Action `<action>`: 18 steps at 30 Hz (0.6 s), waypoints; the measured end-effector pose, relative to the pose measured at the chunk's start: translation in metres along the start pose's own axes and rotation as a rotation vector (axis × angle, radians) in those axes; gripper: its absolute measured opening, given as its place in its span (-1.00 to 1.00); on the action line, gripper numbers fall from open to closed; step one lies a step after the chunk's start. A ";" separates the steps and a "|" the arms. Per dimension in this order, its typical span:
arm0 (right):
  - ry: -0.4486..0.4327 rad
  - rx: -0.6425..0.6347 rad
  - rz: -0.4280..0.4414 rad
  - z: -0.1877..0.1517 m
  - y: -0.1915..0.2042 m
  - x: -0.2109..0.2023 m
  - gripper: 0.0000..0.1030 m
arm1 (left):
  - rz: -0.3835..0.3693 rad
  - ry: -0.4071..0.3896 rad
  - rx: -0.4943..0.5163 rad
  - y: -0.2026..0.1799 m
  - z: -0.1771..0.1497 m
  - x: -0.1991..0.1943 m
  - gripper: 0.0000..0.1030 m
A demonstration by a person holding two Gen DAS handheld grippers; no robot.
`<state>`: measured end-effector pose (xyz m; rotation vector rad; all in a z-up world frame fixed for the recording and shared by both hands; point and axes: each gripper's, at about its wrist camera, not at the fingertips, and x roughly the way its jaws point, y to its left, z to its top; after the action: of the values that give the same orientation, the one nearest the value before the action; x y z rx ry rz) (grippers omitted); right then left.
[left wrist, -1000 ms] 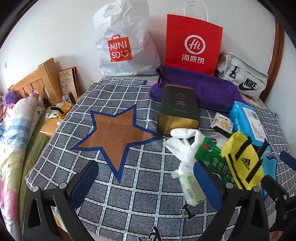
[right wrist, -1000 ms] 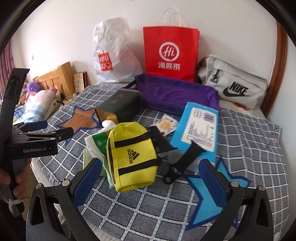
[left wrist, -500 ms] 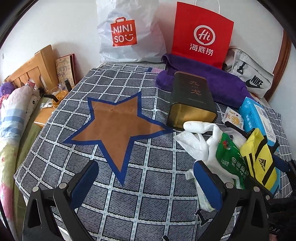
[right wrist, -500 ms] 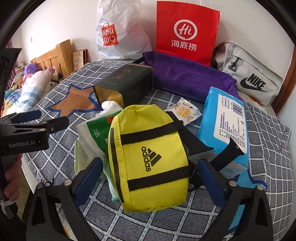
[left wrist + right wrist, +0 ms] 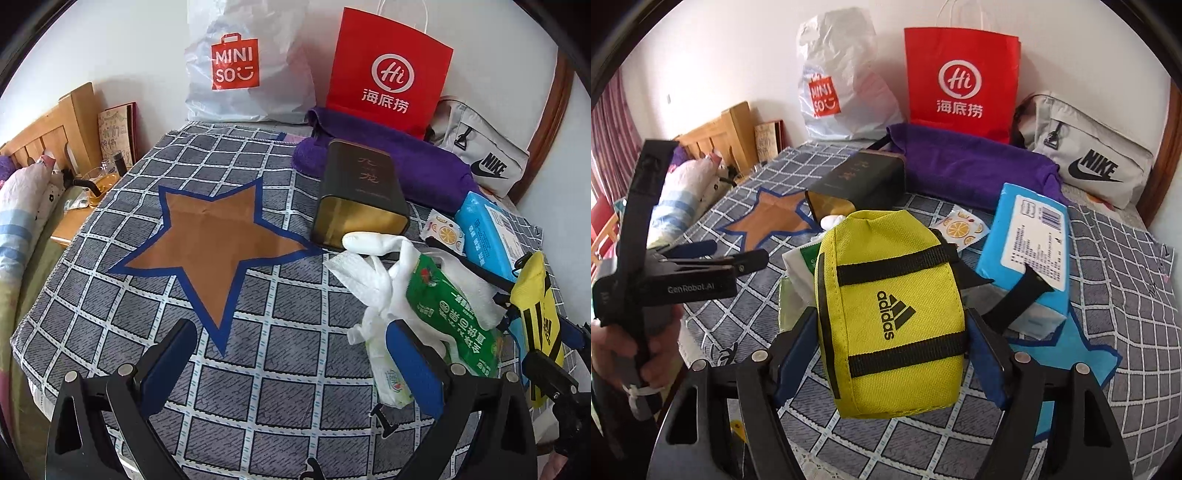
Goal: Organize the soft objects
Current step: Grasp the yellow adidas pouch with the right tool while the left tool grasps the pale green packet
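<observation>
A yellow adidas pouch lies on the checked cloth in the right wrist view. My right gripper straddles it, and its jaws are closing, with the blue pads against both sides of the pouch. In the left wrist view the pouch is at the far right. Beside it lie a green packet, crumpled white paper and a pale wipes pack. My left gripper hangs open over the cloth, holding nothing.
A dark tin, a purple towel, a blue tissue pack and a lemon sachet lie behind. A Miniso bag, a red paper bag and a Nike bag line the wall. A person's hand holds the left gripper.
My right gripper has come forward over the yellow pouch and its jaws have narrowed onto its sides. The left gripper has stayed open and tipped slightly.
</observation>
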<state>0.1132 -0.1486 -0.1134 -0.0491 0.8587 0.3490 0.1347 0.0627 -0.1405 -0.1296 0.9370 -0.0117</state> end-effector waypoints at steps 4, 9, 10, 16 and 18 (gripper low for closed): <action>-0.034 0.030 -0.011 -0.009 -0.014 -0.017 0.48 | -0.027 -0.028 0.006 -0.009 -0.001 -0.006 1.00; -0.042 0.087 -0.049 -0.029 -0.042 -0.030 0.48 | -0.095 -0.039 0.023 -0.025 0.002 -0.004 0.64; -0.039 0.102 -0.059 -0.035 -0.050 -0.032 0.48 | -0.097 -0.033 0.028 -0.029 0.003 -0.001 0.53; 0.007 0.197 -0.178 -0.066 -0.092 -0.029 0.48 | -0.200 0.006 0.019 -0.037 0.006 0.018 -0.17; 0.038 0.228 -0.205 -0.076 -0.105 -0.024 0.48 | -0.221 0.014 0.024 -0.038 0.005 0.021 -0.42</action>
<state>0.0764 -0.2681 -0.1558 0.0679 0.9174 0.0575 0.1526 0.0240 -0.1499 -0.2111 0.9321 -0.2285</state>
